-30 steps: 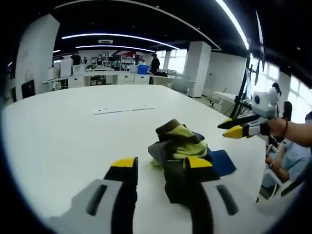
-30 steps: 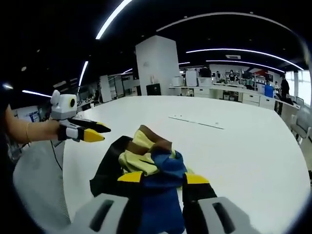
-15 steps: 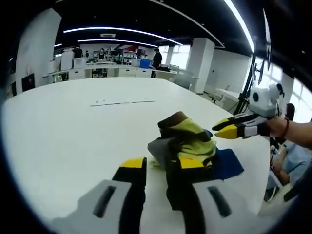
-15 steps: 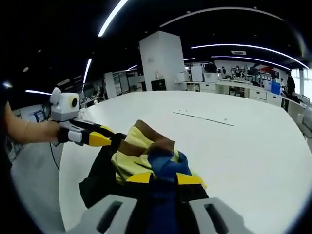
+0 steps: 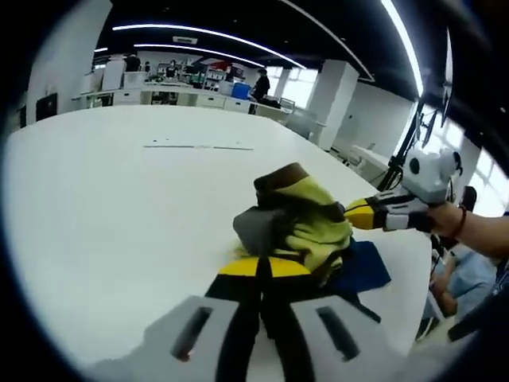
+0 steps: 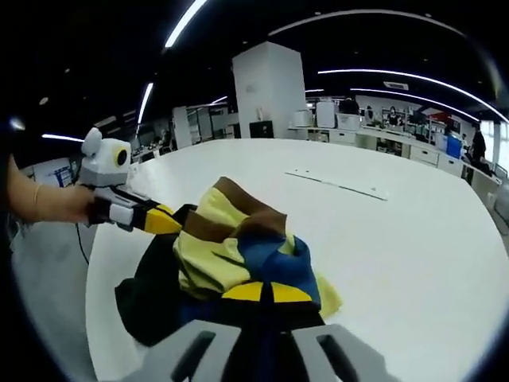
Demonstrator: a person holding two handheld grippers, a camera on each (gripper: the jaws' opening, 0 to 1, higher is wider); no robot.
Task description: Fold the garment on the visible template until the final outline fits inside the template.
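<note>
A crumpled garment (image 5: 298,223) in yellow-green, brown, grey, blue and black lies in a heap on the white table (image 5: 95,207). My left gripper (image 5: 263,269) has its yellow-tipped jaws closed together on the garment's black near edge. From the right, my right gripper (image 5: 355,213) touches the heap's far side. In the right gripper view the same garment (image 6: 223,247) bulges up, and my right gripper (image 6: 267,293) is shut on its blue part. The left gripper (image 6: 165,222) enters from the left, pinching the black edge.
A thin line of pale marks (image 5: 199,146) lies on the table beyond the heap, seen again as marks (image 6: 338,185). The table's edge (image 5: 413,270) runs close on the right, with a seated person (image 5: 465,267) past it. Desks and people stand far behind.
Both grippers have closed from open onto the garment. Each has moved in toward the heap, which now looks bunched higher between them.
</note>
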